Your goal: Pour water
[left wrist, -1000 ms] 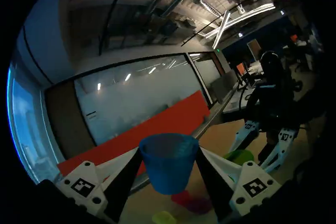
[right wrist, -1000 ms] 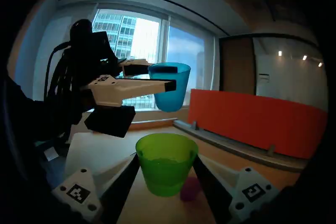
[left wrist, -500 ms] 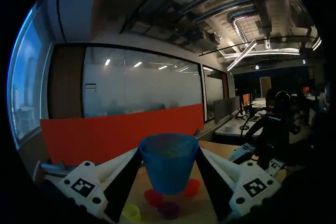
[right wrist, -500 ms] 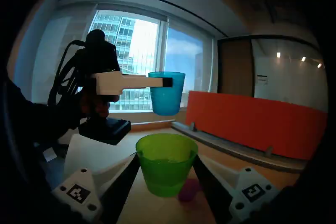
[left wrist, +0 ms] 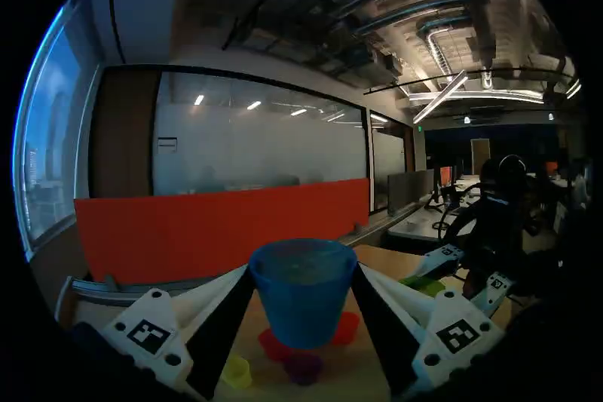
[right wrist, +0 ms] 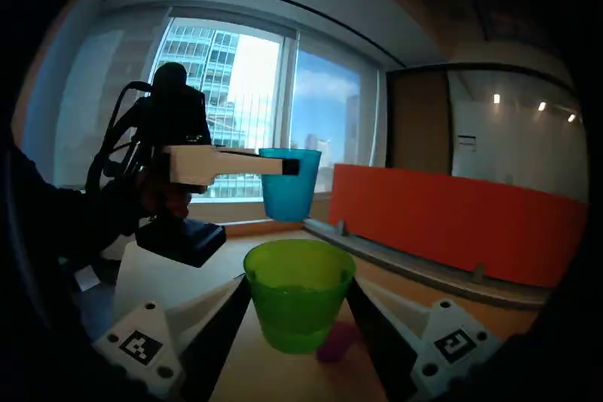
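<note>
Left gripper (left wrist: 301, 281) clamps blue cup (left wrist: 303, 308), right gripper (right wrist: 299, 281) clamps green cup (right wrist: 299, 311) near purple cup (right wrist: 335, 340)

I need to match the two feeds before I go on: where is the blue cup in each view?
Left gripper view: the blue cup sits low at centre, between the left gripper's fingers.
Right gripper view: the blue cup is left of centre, held up above the green cup.
Shared landmark: the orange partition, behind the cup in the left gripper view, at right in the right gripper view.
</note>
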Tool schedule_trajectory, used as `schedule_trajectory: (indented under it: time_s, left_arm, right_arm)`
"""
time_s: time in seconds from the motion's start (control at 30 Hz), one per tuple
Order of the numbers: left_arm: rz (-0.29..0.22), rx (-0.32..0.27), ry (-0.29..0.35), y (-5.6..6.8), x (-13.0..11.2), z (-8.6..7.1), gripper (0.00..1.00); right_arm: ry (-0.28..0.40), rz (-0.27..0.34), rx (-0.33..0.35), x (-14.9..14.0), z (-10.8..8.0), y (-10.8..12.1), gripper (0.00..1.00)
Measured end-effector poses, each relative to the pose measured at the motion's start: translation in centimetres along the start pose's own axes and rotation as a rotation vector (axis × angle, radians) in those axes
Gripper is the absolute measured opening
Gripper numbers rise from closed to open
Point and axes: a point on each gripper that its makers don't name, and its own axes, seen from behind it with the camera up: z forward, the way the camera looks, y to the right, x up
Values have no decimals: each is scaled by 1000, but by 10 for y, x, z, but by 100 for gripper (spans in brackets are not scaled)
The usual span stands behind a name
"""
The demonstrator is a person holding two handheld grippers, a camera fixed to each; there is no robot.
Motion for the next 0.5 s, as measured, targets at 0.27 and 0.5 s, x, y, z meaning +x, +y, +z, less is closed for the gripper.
schedule_trajectory:
  time_s: [0.27,0.5]
  left_arm:
    - [-4,3,-27,-1,-14,-6,87]
    - [-10,0,-63,-2,-31,-10,87]
  right_arm:
    - [-11,0,-28,-1,-8,10,89]
    - [-27,-5,-63,-3,-19,22,89]
